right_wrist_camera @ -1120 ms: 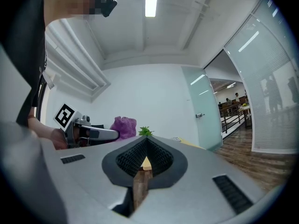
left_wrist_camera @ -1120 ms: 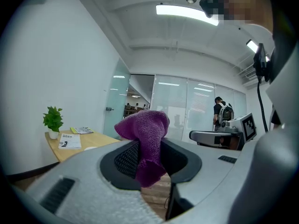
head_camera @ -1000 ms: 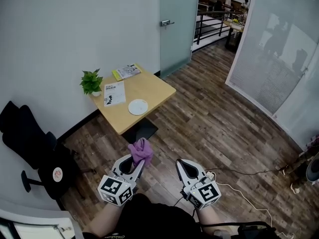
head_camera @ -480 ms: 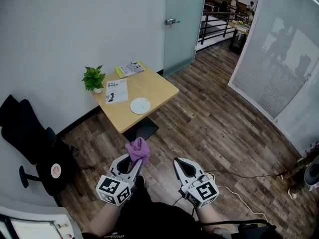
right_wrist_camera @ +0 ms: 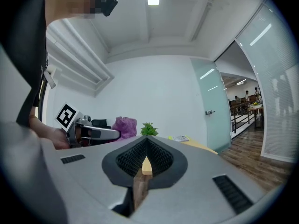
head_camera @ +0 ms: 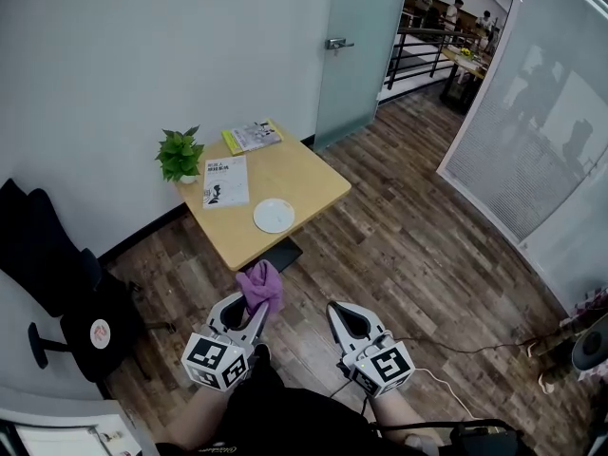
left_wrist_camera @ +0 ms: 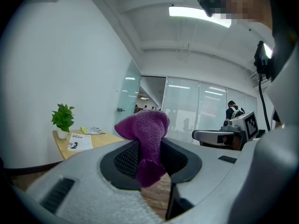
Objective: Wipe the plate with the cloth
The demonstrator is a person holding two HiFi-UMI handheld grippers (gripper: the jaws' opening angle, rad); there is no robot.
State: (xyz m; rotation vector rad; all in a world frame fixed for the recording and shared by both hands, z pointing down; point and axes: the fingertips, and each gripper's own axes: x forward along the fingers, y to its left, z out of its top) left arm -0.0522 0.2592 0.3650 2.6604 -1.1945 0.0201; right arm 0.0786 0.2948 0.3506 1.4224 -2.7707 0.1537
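A: Plate (head_camera: 274,215), round and white, sits near the front edge of the light wooden table (head_camera: 313,174), well apart from both grippers.
B: Left gripper (head_camera: 255,304) pinches the bunched purple knit cloth (head_camera: 260,285). Right gripper (head_camera: 342,319) has its jaws together, empty.
A: Risk?
B: Unsteadied, the plate may slide off. The cloth looks shallowly held and could slip.

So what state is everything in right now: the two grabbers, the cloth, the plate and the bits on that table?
Left gripper: shut on the cloth.
Right gripper: shut, nothing in it.
Cloth: bunched up, held in the air short of the table.
Plate: flat on the table, empty, untouched.
Potted plant: upright at a table corner.
Leaflet: lying flat near the plate.
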